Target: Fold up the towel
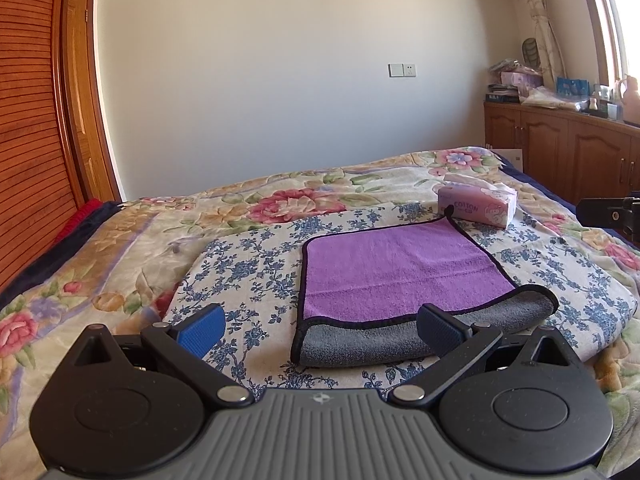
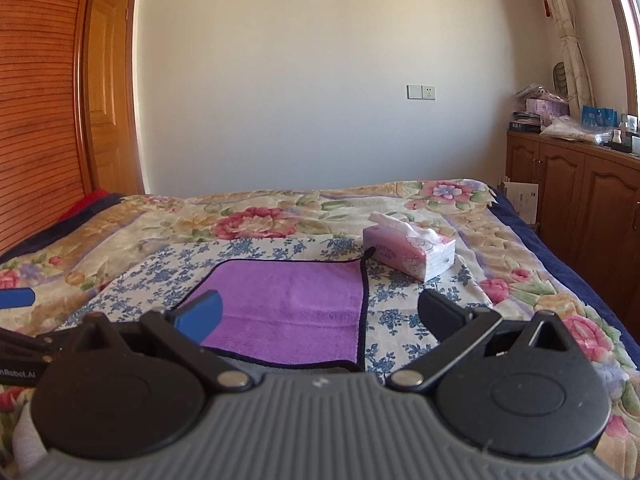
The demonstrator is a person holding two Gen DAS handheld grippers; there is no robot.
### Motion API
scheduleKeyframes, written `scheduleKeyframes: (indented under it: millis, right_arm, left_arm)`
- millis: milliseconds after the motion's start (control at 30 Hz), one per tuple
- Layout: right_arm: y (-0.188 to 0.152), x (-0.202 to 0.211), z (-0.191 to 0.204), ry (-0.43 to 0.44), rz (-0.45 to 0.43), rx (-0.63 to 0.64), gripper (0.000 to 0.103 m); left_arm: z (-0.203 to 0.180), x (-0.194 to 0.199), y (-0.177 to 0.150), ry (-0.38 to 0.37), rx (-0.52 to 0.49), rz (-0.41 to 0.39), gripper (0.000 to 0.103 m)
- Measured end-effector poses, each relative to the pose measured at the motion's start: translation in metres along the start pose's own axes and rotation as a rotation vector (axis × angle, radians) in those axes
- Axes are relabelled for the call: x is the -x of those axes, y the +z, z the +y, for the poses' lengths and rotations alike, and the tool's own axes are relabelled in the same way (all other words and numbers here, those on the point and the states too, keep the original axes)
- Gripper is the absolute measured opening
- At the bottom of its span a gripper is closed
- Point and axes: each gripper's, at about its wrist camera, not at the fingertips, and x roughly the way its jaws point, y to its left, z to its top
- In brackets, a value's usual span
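A purple towel (image 1: 400, 272) with a black hem and grey underside lies on a blue-flowered cloth (image 1: 256, 264) on the bed. Its near edge is turned up, showing a grey band (image 1: 400, 340). It also shows in the right wrist view (image 2: 288, 304). My left gripper (image 1: 320, 330) is open and empty, just in front of the towel's near edge, its right finger over the grey band. My right gripper (image 2: 320, 316) is open and empty, above the towel's near right part. The left gripper's blue pad (image 2: 16, 298) shows at the left edge of the right wrist view.
A pink tissue pack (image 1: 476, 204) lies just beyond the towel's far right corner, also in the right wrist view (image 2: 408, 252). The floral bedspread (image 1: 120, 248) covers the bed. A wooden cabinet (image 1: 560, 152) with clutter stands right; a wooden wardrobe (image 1: 32, 120) stands left.
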Motion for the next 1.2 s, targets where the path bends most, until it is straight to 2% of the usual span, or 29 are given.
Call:
scheduleKeyframes:
  millis: [633, 1200]
  right_arm:
    - [0.005, -0.036, -0.004, 0.008, 0.05, 0.033, 0.103]
    - [0.005, -0.066, -0.004, 0.026, 0.104, 0.066, 0.103]
  left_arm:
    - [0.004, -0.043, 0.005, -0.026, 0.001, 0.045, 0.103]
    - [0.025, -0.095, 0.007, -0.051, 0.053, 0.118, 0.103]
